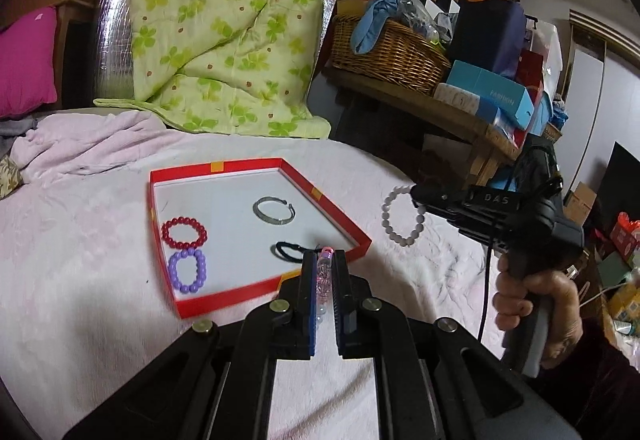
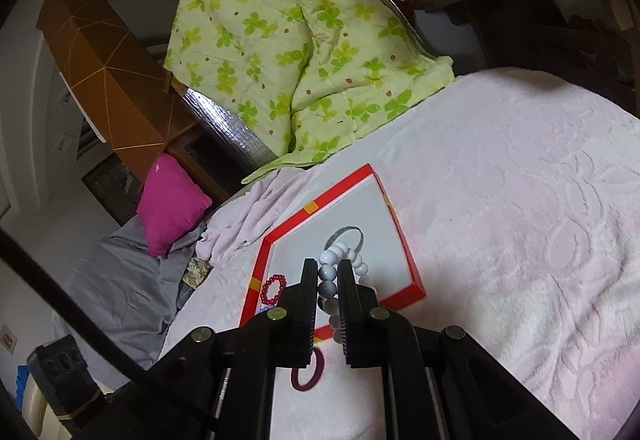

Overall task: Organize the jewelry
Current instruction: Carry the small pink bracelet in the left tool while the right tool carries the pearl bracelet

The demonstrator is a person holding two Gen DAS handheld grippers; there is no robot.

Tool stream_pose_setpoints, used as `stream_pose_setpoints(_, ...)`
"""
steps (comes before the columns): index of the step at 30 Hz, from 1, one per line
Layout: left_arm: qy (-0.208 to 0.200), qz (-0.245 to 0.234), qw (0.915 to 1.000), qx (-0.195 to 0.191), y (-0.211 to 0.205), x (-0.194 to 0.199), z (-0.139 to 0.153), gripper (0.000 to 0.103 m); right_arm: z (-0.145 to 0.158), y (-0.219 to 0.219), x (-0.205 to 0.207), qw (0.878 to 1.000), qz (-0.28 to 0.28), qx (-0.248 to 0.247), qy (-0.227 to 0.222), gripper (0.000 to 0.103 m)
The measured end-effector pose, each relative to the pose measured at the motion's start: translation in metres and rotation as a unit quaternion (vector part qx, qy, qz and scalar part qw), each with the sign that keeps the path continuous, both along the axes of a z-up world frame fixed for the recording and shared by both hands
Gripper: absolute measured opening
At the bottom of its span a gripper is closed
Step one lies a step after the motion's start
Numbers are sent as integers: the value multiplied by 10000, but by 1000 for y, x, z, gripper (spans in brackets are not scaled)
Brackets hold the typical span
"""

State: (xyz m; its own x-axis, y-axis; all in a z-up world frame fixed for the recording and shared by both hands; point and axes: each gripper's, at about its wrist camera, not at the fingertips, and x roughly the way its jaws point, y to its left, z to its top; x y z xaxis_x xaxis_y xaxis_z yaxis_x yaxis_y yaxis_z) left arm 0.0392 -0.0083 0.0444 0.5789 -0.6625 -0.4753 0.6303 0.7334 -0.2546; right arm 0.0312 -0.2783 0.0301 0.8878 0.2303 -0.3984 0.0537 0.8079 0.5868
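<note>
A red-rimmed tray (image 1: pixel 320 195) lies on the pink bed cover. In it are a silver bangle (image 1: pixel 274 211), a red bead bracelet (image 1: pixel 184 232), a purple bead bracelet (image 1: pixel 188 271) and a black hair tie (image 1: pixel 289 252). My left gripper (image 1: pixel 324 260) is shut on a pink clear bead bracelet (image 1: pixel 323 278) above the tray's near right corner. My right gripper (image 2: pixel 327 267) is shut on a white bead bracelet (image 2: pixel 330 272), held in the air right of the tray; the bracelet also shows in the left wrist view (image 1: pixel 403 215). A dark maroon hair tie (image 2: pixel 308 370) lies on the cover under the right gripper.
A green floral quilt (image 1: pixel 224 23) hangs behind the tray. A wicker basket (image 1: pixel 384 47) and boxes (image 1: pixel 496 95) sit on a wooden shelf at the right. A magenta pillow (image 1: pixel 24 63) and crumpled pink blanket (image 1: pixel 80 147) lie at the left.
</note>
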Motion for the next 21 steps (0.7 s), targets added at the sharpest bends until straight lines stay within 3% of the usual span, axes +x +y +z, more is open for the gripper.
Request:
stream_pose_setpoints(7,264,284,9990,-222,-3,44,7,7,2,2,25,9999,18,130,-92,11)
stream_pose_setpoints(10,256,358,9990,-67,-12,69,11,7,3,3,36,9996,54,228,-149,11)
stream_pose_setpoints(21,576,411,9975,-47,-31,123,-1,7,-12,-1,90,9993,66,368,-19,11)
